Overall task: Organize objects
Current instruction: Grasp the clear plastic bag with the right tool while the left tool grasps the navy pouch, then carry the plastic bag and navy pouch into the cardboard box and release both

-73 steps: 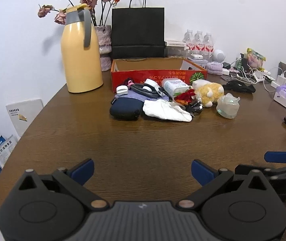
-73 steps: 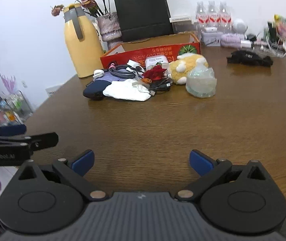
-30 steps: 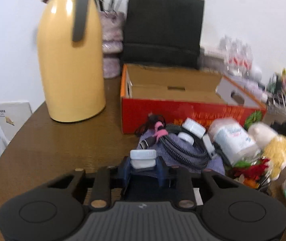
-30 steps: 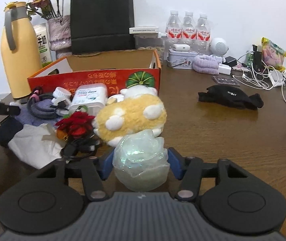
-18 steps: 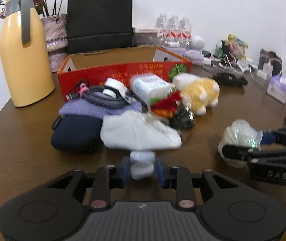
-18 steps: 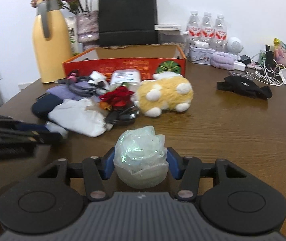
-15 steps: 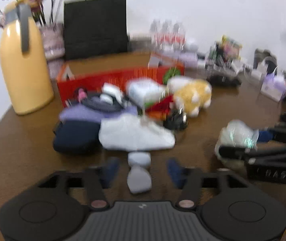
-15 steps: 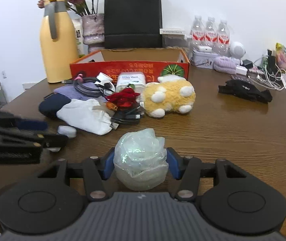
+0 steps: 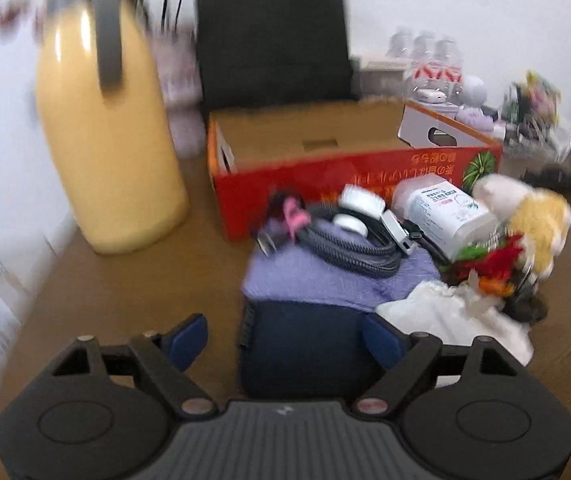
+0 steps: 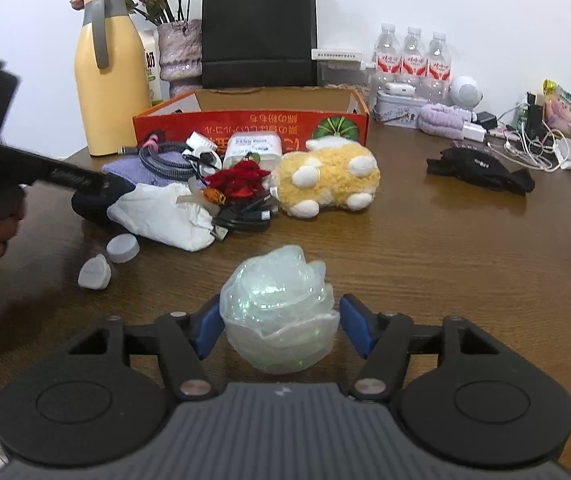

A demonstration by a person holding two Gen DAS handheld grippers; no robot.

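Note:
My left gripper [image 9: 285,338] is open and straddles a dark navy pouch [image 9: 305,344]. Its left pad stands clear of the pouch and its right pad is close beside it. My right gripper [image 10: 281,328] has its jaws opening around a translucent crumpled ball [image 10: 279,312] that rests on the table, with a small gap at each pad. A small white case lies in two pieces [image 10: 94,272] on the table left of the ball. The open red cardboard box [image 9: 325,160] stands behind the pile.
The pile holds a purple cloth with a grey cable [image 9: 349,248], a white bottle [image 9: 445,208], a white cloth [image 10: 165,216], a red flower [image 10: 241,182] and a yellow plush toy [image 10: 325,180]. A yellow jug [image 10: 111,76] and a black bag [image 10: 259,28] stand behind.
The left gripper let go of the small white case, which now lies on the table, and moved forward over the navy pouch. The right jaws have widened off the translucent ball.

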